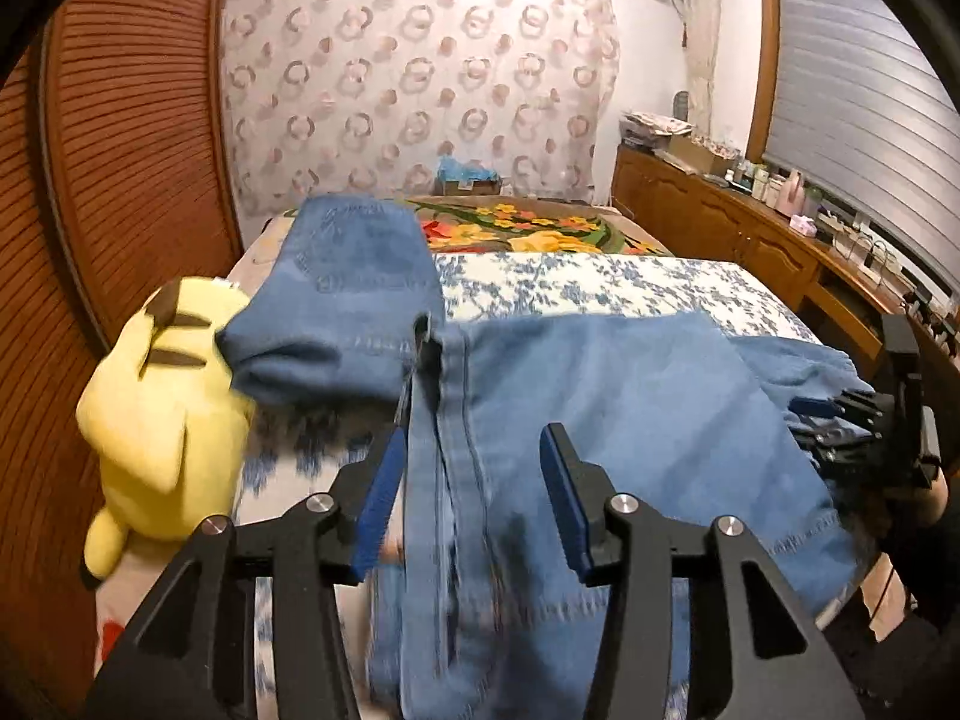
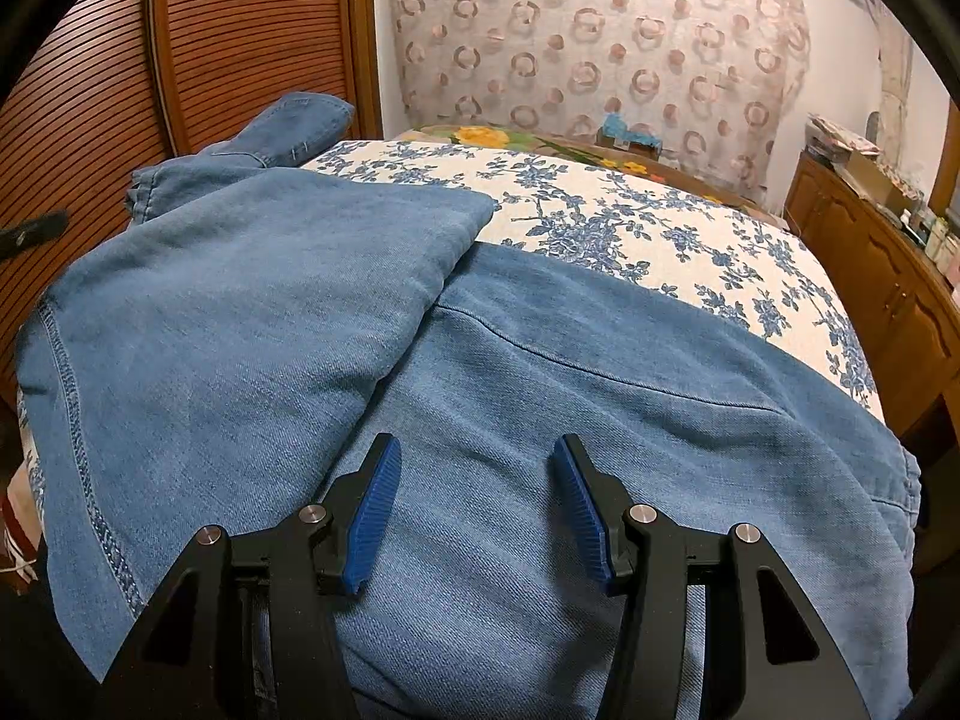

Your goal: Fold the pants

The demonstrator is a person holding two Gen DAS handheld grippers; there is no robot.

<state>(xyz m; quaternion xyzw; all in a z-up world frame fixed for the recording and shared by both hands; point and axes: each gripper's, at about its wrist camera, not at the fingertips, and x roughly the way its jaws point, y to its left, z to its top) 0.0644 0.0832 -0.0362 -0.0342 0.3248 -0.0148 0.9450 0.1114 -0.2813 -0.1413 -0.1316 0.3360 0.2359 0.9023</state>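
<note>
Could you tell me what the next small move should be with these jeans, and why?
Probably close one gripper on a cloth edge first. Both the left gripper and the right gripper hang open above the jeans, gripping nothing. One leg already lies folded across the other, while the far end sits bunched beside the yellow plush toy on the bedspread.

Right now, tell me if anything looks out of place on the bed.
The yellow plush toy lies at the bed's left edge, touching the jeans, in the way of folding. One jeans leg runs off askew toward the headboard instead of lying beside the other. Both the left gripper and right gripper are open.
</note>
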